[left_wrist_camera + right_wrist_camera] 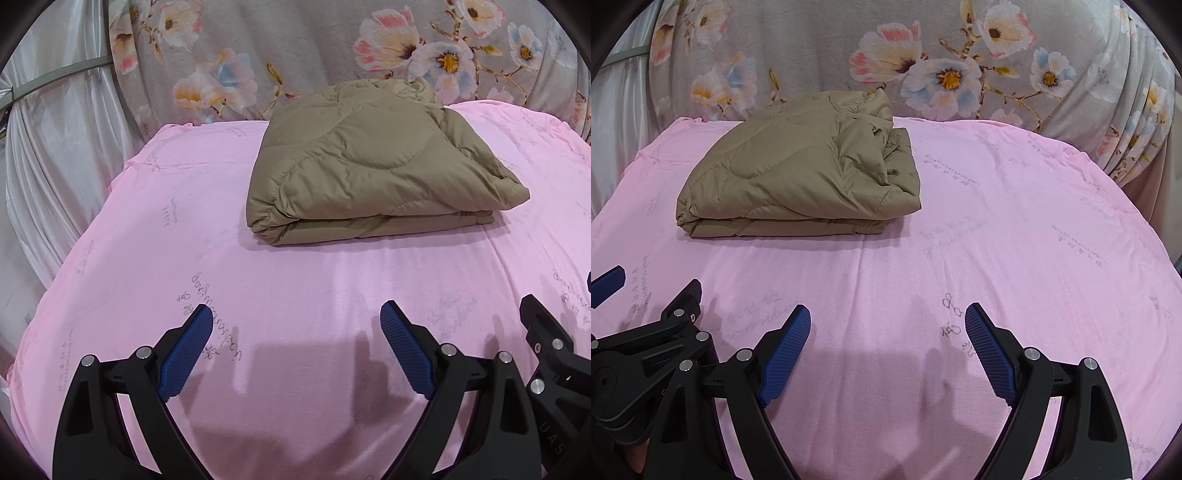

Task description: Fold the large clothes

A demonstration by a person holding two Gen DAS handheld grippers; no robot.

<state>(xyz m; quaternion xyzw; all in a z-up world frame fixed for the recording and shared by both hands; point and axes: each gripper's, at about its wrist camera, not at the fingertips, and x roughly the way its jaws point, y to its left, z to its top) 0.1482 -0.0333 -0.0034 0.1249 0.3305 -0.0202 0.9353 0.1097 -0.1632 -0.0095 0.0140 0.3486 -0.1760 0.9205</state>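
Pink cotton, printed with faint grey script, covers the whole sheet (pixel 295 288) that spreads beneath and ahead of both claws; it lies fairly flat, with soft shallow creases. Behind it hangs a grey floral cloth (pixel 295 48) with large pink, white and blue blossoms, and far off to the left of the left claw falls a white curtain (pixel 55 147). No box, basket or bin shows in either view.

The khaki quilted jacket (pixel 369 166) rests on the sheet well ahead of both claws, ahead and slightly right of the left one, ahead and to the left of the right one (pixel 798 173). It is folded into a thick, roughly rectangular bundle of several stacked layers, the smooth folded edge facing the claws, wavy stitching across the top, and looser, rumpled fabric bunched at its far right corner.

The left gripper (pixel 297 321) hovers just above bare sheet, jaws spread wide, blue ribbed pads (pixel 184 354) gripping nothing. The right gripper (pixel 888 325) sits just beside it on the right, likewise wide apart and holding nothing, its pads (pixel 988 354) clear of the fabric.
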